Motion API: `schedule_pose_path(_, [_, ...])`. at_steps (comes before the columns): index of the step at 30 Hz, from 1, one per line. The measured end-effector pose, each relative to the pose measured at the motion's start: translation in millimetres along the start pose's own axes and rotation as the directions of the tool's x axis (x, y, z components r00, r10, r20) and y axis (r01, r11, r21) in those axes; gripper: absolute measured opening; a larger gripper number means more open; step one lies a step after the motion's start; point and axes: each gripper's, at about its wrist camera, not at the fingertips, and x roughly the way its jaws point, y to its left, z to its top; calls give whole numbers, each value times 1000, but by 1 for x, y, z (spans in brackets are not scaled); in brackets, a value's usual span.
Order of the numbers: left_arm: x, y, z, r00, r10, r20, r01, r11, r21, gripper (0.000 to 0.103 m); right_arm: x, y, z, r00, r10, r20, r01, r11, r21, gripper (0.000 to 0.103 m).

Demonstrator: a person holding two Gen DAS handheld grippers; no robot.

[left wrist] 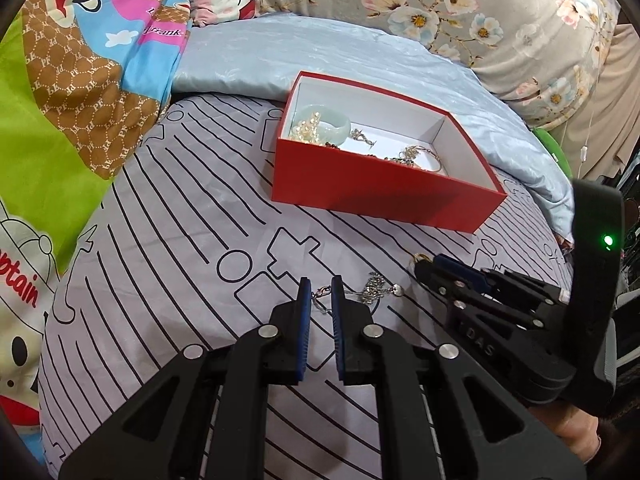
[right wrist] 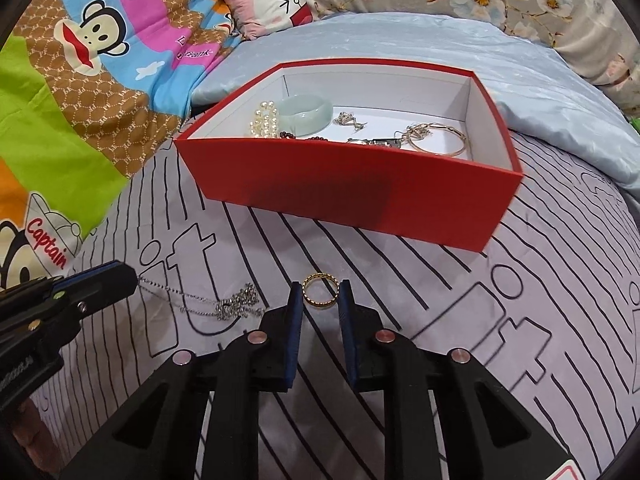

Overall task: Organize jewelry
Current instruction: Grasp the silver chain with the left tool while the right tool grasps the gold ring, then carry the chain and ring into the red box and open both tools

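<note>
Setting: grey bedsheet [right wrist: 460, 300] printed with black lines, rumpled quilts behind.
Ring: your right gripper [right wrist: 320, 294] has a thin gold ring [right wrist: 319, 289] standing between its fingertips; the jaws are narrow, and whether the pads already press it I cannot tell.
Chain: your left gripper [left wrist: 320, 294] is closed on one end of a fine silver chain [left wrist: 374, 290]; the rest lies bunched on the sheet just right of its jaws.
Box: red box [right wrist: 360, 196], white inside, open, ahead of both jaw pairs.
Done: pearl strand [right wrist: 265, 120], pale green bangle [right wrist: 306, 109], gold hoop [right wrist: 444, 140] and smaller metal pieces already inside.
Left: judging by this, ring and chain remain.
Materials: rigid glossy bangle, limp links, smooth card walls.
</note>
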Motion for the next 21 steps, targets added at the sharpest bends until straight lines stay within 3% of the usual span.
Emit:
schedule_pose_path(13, [-34,-16,18,997,-23,70,21,999,34,9,-52,-14,-17,999,-10,37,9,999,48,17])
schedule_pose_path(21, [-67,-38,49,986,-51,159,35,994,101,9,-82,-15,-3,995,-17,96,13,999,41,17])
